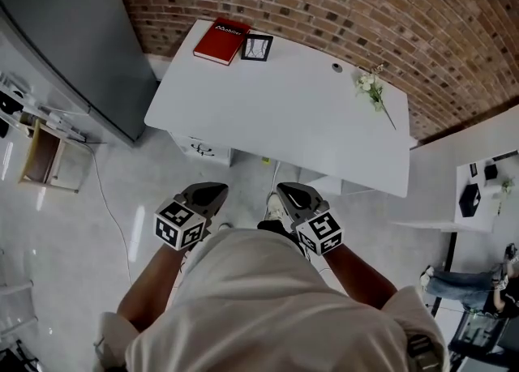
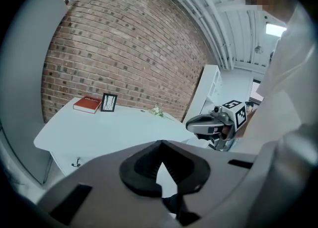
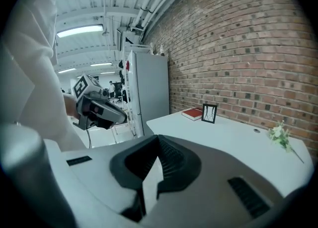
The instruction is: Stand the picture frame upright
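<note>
A small black picture frame stands upright at the far edge of the white table, beside a red book. It also shows in the left gripper view and the right gripper view. Both grippers hover over the floor, close to my body and well short of the table. The left gripper has its jaws shut with nothing in them. My right gripper is likewise shut and holds nothing.
A sprig of white flowers lies at the table's right end. A tall grey cabinet stands to the left, with a brick wall behind the table. A white side table is at the right, and a person's legs beyond it.
</note>
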